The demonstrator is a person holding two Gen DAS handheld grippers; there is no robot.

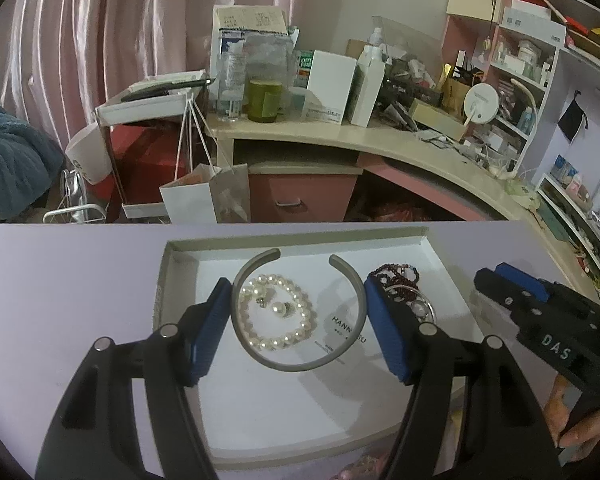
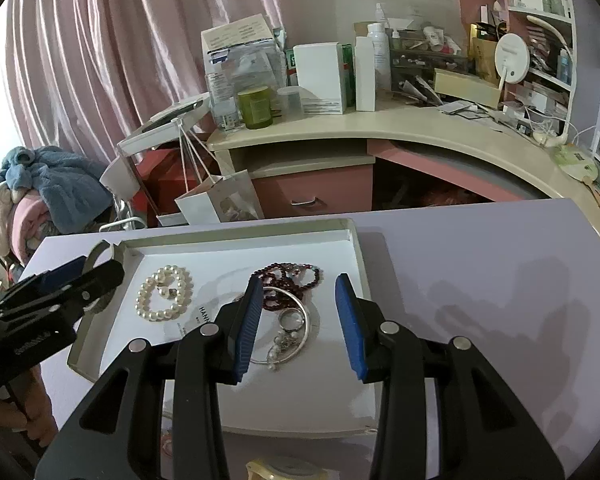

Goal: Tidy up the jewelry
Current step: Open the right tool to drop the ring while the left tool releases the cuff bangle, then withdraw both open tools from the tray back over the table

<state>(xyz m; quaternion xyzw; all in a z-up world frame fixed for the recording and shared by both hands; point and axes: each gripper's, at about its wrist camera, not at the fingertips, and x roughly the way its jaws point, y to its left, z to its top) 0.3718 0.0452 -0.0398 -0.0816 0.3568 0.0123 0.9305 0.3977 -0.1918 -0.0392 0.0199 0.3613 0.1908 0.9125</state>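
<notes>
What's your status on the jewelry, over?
Left hand-held gripper shut on grey cuff, over tray. Right hand-held gripper open, over silver bangle. Pearl bracelet beneath cuff.

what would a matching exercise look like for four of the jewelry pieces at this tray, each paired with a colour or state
Things:
1. grey cuff
2. pearl bracelet
3. bead strand
4. thin bangle

Descriptions:
A. dark red
B. gripped between the pads of the left gripper
C. white, round beads in a loop
D. shiny silver

Pairs: 1-B, 2-C, 3-A, 4-D
</notes>
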